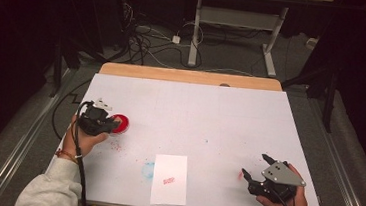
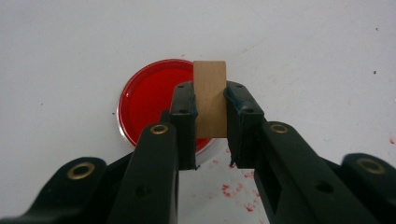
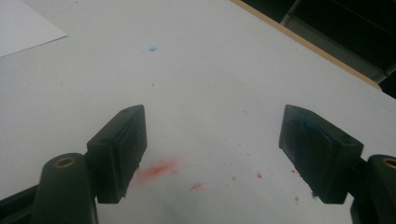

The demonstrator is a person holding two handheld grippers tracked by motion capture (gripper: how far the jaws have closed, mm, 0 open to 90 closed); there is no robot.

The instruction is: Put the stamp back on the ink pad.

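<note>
A round red ink pad (image 2: 154, 100) lies on the white table cover at the left (image 1: 120, 123). My left gripper (image 2: 210, 112) is shut on a small tan wooden block (image 2: 210, 95), a stamp by its look, held just over the pad's right edge; in the high view the left gripper (image 1: 111, 122) sits right beside the pad. A white paper sheet (image 1: 170, 179) with a small red print lies near the front edge. My right gripper (image 1: 256, 165) rests at the front right, open and holding nothing, its jaws wide apart in the right gripper view (image 3: 212, 154).
Red ink specks and smears dot the cover near the pad (image 2: 236, 191) and under the right gripper (image 3: 159, 169). A faint blue smudge (image 1: 148, 169) lies left of the sheet. The table's wooden far edge (image 1: 188, 76) borders dark floor with cables and a desk frame.
</note>
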